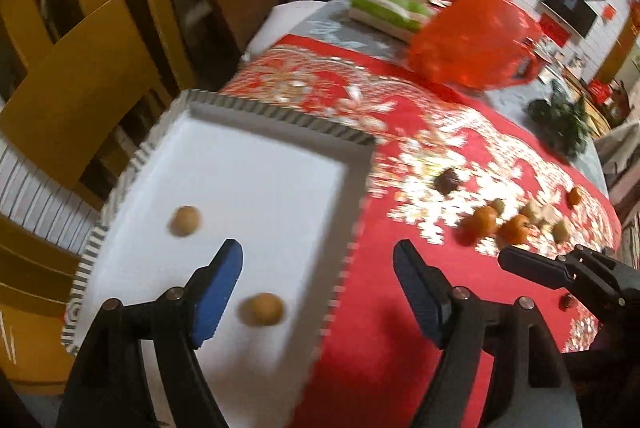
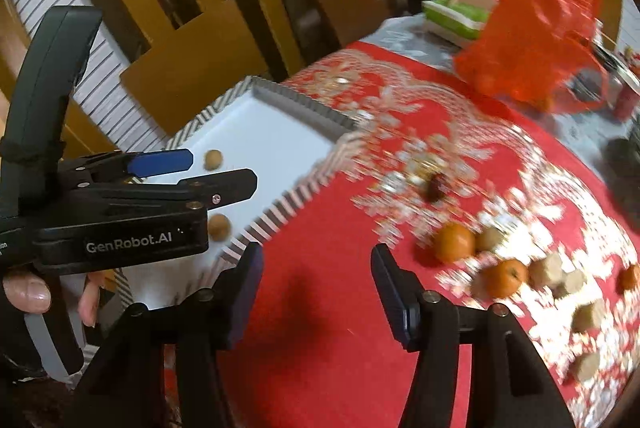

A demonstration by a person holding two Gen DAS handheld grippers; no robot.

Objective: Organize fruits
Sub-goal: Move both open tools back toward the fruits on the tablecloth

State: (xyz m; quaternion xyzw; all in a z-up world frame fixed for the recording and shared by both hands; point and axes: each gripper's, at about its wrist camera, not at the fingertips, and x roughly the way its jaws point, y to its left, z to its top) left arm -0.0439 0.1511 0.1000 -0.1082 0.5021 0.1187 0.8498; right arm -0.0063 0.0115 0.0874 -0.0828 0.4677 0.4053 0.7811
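A white tray (image 1: 224, 148) with a striped rim lies on the red tablecloth; it also shows in the right wrist view (image 2: 276, 132). Two small tan round fruits (image 1: 185, 221) (image 1: 262, 309) lie in it. My left gripper (image 1: 318, 292) is open and empty, hovering over the tray's right edge; it also shows in the right wrist view (image 2: 224, 172). My right gripper (image 2: 316, 292) is open and empty over bare cloth. Two oranges (image 2: 454, 242) (image 2: 505, 278), a dark fruit (image 2: 436, 186) and several tan fruits (image 2: 554, 270) lie to its right.
A red plastic bag (image 1: 472, 40) and a green-white box (image 1: 384, 8) sit further back on the table. Wooden chairs (image 1: 80, 84) stand along the left side. Dark leafy greens (image 1: 560, 120) lie at the far right.
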